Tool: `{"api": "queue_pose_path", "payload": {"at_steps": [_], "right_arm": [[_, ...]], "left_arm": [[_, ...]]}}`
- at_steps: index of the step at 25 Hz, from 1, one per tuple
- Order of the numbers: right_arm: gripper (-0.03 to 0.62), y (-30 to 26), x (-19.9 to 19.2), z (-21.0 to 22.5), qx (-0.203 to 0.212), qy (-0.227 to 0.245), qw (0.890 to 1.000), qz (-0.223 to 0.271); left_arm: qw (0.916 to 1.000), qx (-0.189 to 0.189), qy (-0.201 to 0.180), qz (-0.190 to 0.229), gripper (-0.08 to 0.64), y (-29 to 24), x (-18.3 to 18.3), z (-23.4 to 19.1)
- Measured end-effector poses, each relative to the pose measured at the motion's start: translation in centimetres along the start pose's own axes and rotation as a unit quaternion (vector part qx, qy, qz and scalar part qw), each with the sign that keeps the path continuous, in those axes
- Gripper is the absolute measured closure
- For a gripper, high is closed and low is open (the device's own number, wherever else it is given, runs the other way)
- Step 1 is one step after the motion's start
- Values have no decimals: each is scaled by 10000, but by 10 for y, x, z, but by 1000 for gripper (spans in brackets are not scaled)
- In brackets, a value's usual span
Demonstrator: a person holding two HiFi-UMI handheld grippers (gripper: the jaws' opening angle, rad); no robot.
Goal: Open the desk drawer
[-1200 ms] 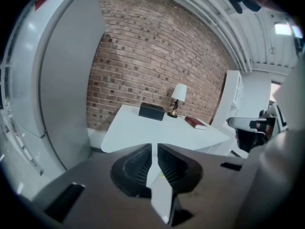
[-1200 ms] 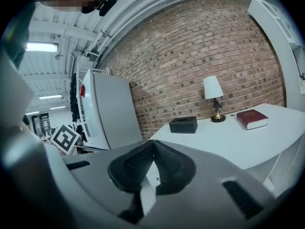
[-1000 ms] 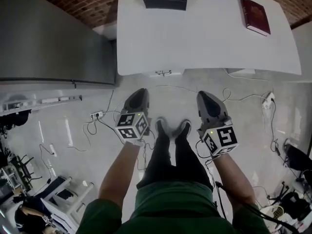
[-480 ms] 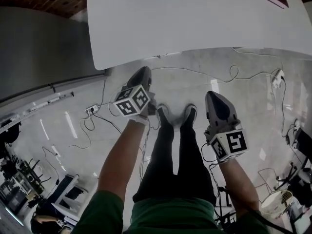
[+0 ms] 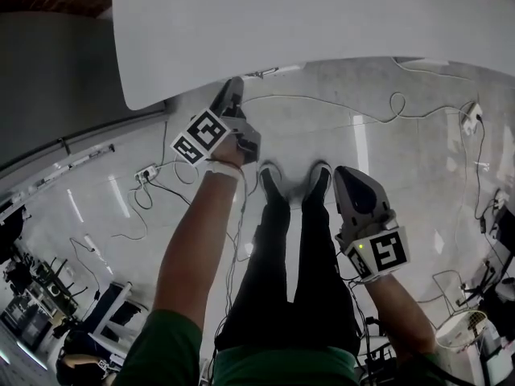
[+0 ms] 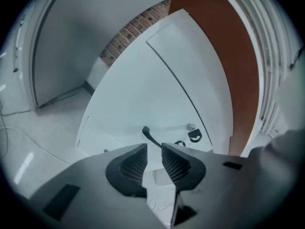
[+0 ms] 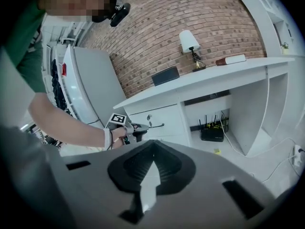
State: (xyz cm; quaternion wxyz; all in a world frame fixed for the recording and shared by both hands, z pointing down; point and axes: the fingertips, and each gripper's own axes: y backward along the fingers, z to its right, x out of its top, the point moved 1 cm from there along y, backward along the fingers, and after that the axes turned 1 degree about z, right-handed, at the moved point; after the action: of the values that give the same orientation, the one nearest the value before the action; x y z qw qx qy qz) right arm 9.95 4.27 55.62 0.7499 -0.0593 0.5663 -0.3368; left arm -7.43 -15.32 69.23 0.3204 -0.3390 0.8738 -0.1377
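Brick wall (image 7: pixel 190 13): red-brown, behind the desk.
Floor (image 5: pixel 418 159): pale and glossy, with cables (image 5: pixel 338 99) trailing across it in the head view.
Desk (image 7: pixel 209 78): white, standing against the brick wall; its top fills the upper part of the head view (image 5: pixel 282 30).
Desk drawer (image 7: pixel 155 118): white front at the desk's left end, just under the top, flush with its frame and shut; the left gripper view faces it directly (image 6: pixel 143 94).
Left gripper (image 6: pixel 154 159): held out at the drawer front; jaws a narrow gap apart with nothing between the ribbed pads. In the head view it reaches under the desk edge (image 5: pixel 233 87).
Right gripper (image 7: pixel 152 163): held low and well back from the desk, beside the person's leg (image 5: pixel 348 175); jaw tips pressed together on nothing.
Lamp (image 7: pixel 190 44): white shade, on the desk top.
Black box (image 7: pixel 165 75): on the desk top, left of the lamp.
Book (image 7: pixel 231 59): lying flat, right of the lamp.
Drawer handle (image 6: pixel 150 136): thin dark bar, just ahead of the left gripper's tips, untouched.
Lock (image 6: pixel 191 127): small, round, beside the handle.
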Motion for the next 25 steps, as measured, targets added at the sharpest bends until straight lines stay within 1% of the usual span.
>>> {"api": "queue_pose_path", "payload": {"at_steps": [4, 7, 13, 19, 21, 25], "right_arm": [[592, -4, -17, 7, -21, -92, 9999, -120], [592, -2, -23, 8, -23, -84, 9997, -211], [592, -1, -24, 11, -36, -151, 9997, -206], [592, -3, -26, 15, -27, -154, 9995, -261], [592, -4, -27, 15, -37, -190, 9994, -275], [592, -6, -30, 8, -7, -188, 9994, -303]], "left_arm": [[9969, -373, 649, 258, 472, -15, 5, 5], [9929, -548, 973, 402, 471, -21, 7, 10], [9891, -631, 1223, 529, 476, -31, 7, 10], [9820, -838, 1555, 670, 503, -31, 9, 10], [9775, -925, 1734, 761, 509, -30, 9, 10], [9600, -1036, 2362, 1090, 527, -25, 11, 6]]}}
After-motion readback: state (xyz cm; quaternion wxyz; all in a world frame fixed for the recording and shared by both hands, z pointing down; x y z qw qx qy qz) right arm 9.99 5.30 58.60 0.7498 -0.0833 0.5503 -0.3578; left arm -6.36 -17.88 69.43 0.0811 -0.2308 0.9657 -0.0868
